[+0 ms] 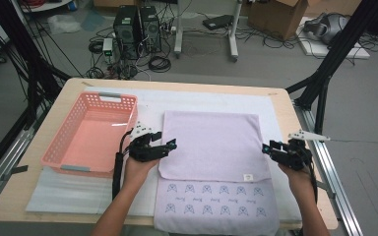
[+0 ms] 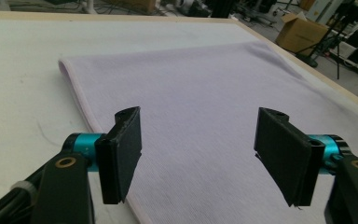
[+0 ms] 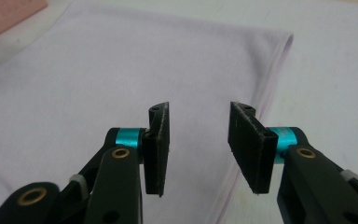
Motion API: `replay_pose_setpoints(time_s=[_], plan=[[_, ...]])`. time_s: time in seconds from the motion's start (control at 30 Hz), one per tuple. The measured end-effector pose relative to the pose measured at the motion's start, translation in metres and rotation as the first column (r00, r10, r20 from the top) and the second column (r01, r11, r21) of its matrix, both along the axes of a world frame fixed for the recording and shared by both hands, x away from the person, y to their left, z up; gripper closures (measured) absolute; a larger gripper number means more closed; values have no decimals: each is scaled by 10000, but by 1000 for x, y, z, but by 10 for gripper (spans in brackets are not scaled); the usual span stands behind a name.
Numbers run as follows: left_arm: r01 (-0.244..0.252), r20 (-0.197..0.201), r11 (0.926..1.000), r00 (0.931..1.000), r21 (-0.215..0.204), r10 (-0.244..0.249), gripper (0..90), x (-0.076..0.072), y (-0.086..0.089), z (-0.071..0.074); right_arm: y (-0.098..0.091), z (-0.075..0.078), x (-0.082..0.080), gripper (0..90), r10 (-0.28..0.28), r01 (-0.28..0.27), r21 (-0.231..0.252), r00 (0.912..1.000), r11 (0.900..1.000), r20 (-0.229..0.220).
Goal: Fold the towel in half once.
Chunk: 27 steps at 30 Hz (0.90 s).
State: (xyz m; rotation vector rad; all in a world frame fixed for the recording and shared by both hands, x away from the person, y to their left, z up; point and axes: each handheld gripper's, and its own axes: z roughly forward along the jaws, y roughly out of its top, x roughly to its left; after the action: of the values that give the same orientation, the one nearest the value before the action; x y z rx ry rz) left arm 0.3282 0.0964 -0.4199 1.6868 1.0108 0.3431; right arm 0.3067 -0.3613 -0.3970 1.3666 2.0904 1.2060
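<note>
Lilac towel (image 1: 211,147) half folded on the desk (image 1: 285,103), both grippers released.
We see one fold done, printed end left uncovered toward us; more folding and maybe the pink basket (image 1: 91,132) remain, we judge. Towel's long axis runs away from us. Left gripper (image 1: 170,145) and right gripper (image 1: 267,149) flank its side edges, jaws apart, empty.

Both forearms reach in from below. The left gripper (image 1: 170,146) points right with jaws wide apart, empty; the right gripper (image 1: 267,149) points left, jaws parted, empty.
</note>
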Motion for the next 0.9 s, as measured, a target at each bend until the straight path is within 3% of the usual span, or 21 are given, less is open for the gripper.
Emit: replay_pose_setpoints(time_s=[0.17, 0.33, 0.47, 0.57, 0.7, 0.77, 0.83, 0.9], plan=[[345, -292, 9994, 9990, -58, -347, 401, -21, 5, -8, -3, -14, -31, 612, -2, -2, -188, 9998, 9998, -197], [243, -576, 9997, 9981, 76, -239, 440, -39, 13, -19, -5, -24, -51, 633, -72, 54, -410, 9991, 9991, -424], [266, -737, 9992, 9970, 284, -244, 459, -51, 17, -23, -2, -28, -59, 636, -38, 16, -448, 9987, 9990, -512], [322, -1011, 9977, 9945, 590, -261, 476, -56, 18, -27, 3, -31, -61, 637, -36, -10, -738, 9981, 9973, -620], [392, -1407, 9962, 9897, 779, -280, 559, -58, 19, -33, 5, -40, -63, 649, -134, 44, -1155, 9970, 9933, -768], [405, -1364, 9955, 9902, 855, -286, 611, -60, 18, -32, 4, -46, -64, 691, -137, 27, -1224, 9959, 9925, -896], [569, -1328, 9915, 9903, 1169, -412, 679, -63, 15, -32, 2, -48, -67, 733, -212, 129, -1077, 9968, 9941, -766], [580, -1312, 9860, 9906, 1565, -375, 730, -65, 11, -32, 2, -49, -67, 778, -227, 141, -1255, 9975, 9920, -669]])
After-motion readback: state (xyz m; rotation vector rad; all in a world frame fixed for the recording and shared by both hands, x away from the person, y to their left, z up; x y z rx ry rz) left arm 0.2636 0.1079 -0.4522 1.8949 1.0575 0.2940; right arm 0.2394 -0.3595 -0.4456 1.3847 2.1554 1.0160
